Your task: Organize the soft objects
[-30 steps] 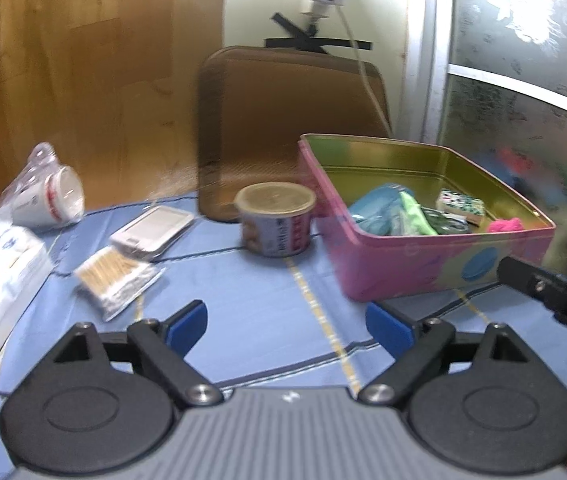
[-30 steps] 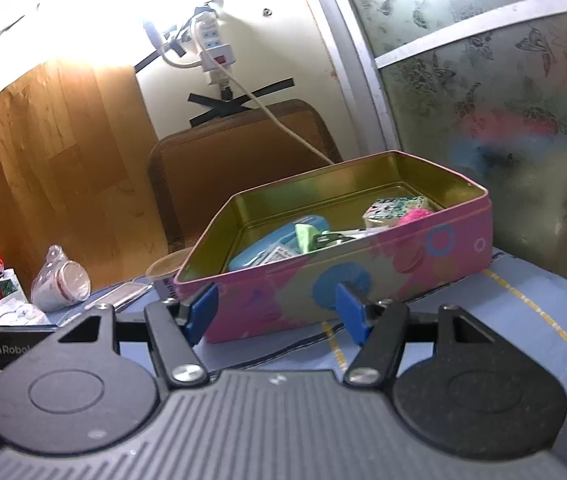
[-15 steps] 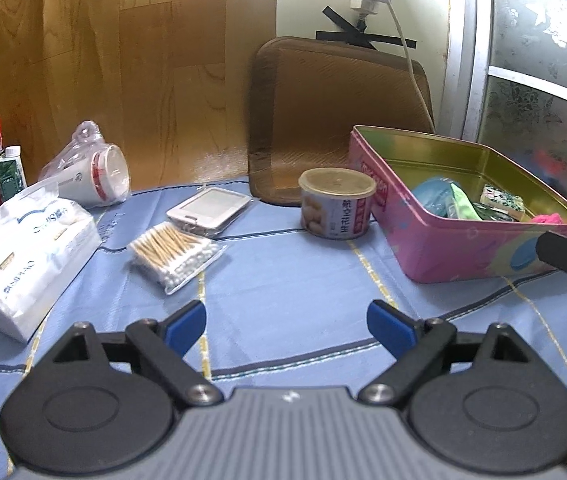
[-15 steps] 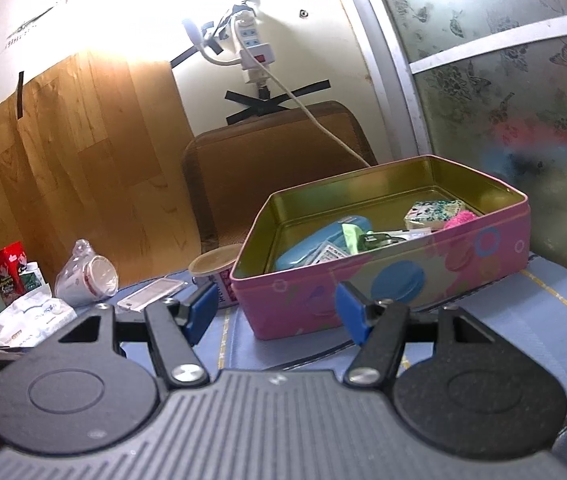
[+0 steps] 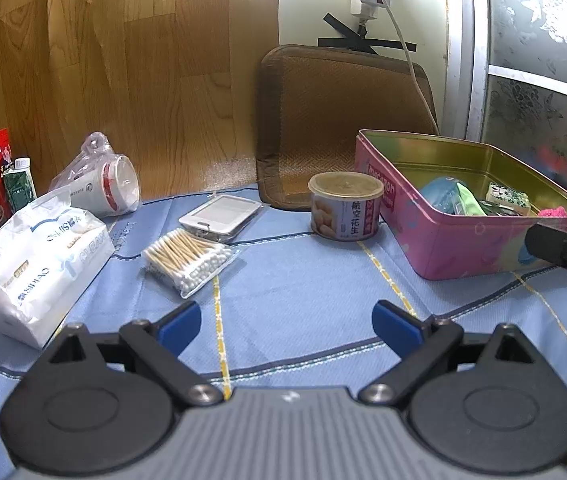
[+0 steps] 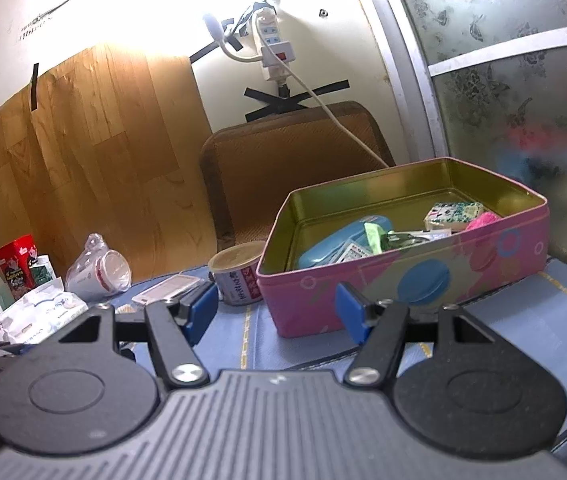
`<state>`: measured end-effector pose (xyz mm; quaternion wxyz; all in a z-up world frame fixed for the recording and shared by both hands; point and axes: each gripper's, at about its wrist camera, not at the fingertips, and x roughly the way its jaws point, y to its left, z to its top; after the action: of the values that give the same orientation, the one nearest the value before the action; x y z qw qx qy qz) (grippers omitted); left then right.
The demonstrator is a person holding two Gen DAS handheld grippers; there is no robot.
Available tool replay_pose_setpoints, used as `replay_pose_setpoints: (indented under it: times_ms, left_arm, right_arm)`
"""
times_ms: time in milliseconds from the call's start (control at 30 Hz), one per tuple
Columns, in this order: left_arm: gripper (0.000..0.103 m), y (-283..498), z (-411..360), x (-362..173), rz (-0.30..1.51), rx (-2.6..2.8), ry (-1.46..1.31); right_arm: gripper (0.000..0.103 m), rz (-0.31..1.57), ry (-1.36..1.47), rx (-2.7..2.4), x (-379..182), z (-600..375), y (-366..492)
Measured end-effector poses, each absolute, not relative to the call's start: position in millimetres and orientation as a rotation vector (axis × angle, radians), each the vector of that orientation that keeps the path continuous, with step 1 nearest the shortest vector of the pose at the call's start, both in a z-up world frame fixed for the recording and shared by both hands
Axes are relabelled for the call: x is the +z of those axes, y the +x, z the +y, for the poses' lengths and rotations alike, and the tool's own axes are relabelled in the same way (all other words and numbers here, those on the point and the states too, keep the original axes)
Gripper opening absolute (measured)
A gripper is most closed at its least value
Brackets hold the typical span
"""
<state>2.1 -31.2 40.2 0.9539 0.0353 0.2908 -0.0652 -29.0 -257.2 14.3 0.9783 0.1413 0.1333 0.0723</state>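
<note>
Left gripper [image 5: 287, 326] jaws opening over bare blue tablecloth [image 5: 303, 288], right gripper [image 6: 277, 312] fingers apart, empty, facing pink tin [image 6: 403, 280].

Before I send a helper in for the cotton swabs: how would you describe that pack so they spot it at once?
Start at the pink tin on the blue tablecloth, then look left past the round can. The cotton swabs lie flat in a clear bag, between the white tissue pack and the can. Only it shows wooden sticks with white tips.
</note>
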Motion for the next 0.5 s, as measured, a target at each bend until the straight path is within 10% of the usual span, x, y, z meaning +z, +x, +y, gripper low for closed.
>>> replay_pose_setpoints:
  times_ms: [500]
  left_arm:
    - [0.098,9.0,-26.7,30.8,0.613,-0.114,0.078]
  right_arm:
    - [0.067,0.306,0.293,0.143,5.6,-254.4,-22.3]
